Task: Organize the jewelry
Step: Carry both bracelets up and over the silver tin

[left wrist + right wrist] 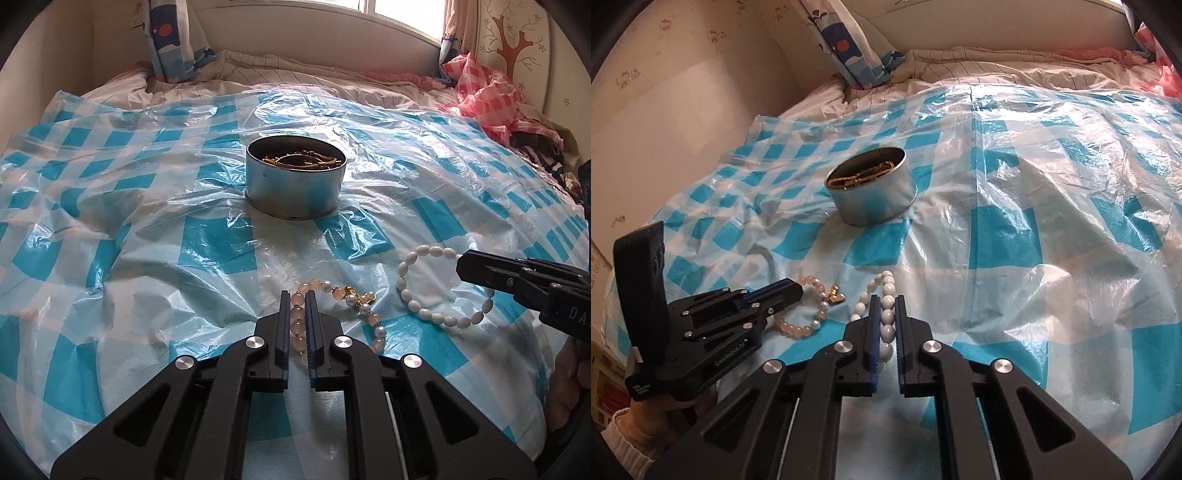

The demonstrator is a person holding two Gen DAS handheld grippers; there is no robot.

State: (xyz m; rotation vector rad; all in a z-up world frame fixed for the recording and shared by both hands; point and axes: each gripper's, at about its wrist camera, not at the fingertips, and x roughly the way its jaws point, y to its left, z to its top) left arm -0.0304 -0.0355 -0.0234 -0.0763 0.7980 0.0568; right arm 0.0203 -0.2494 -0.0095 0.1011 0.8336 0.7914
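A round metal tin (pixel 295 182) holding gold chains stands on the blue-checked plastic sheet (pixel 147 258); it also shows in the right wrist view (pixel 873 192). My left gripper (pixel 297 295) is shut on the pink bead bracelet (pixel 351 299), with its beads between the fingers. My right gripper (pixel 886 299) is shut on the white bead bracelet (pixel 886 317), which also shows in the left wrist view (pixel 410 299). Both bracelets lie on the sheet, close together, in front of the tin. The pink bracelet also shows in the right wrist view (pixel 809 325), beside the left gripper (pixel 792 291).
The sheet covers a soft bed. A patterned pillow (pixel 173 44) leans at the headboard. Crumpled pink-checked plastic (pixel 484 96) and dark clothes lie at the far right. A wall (pixel 665 129) borders the left side.
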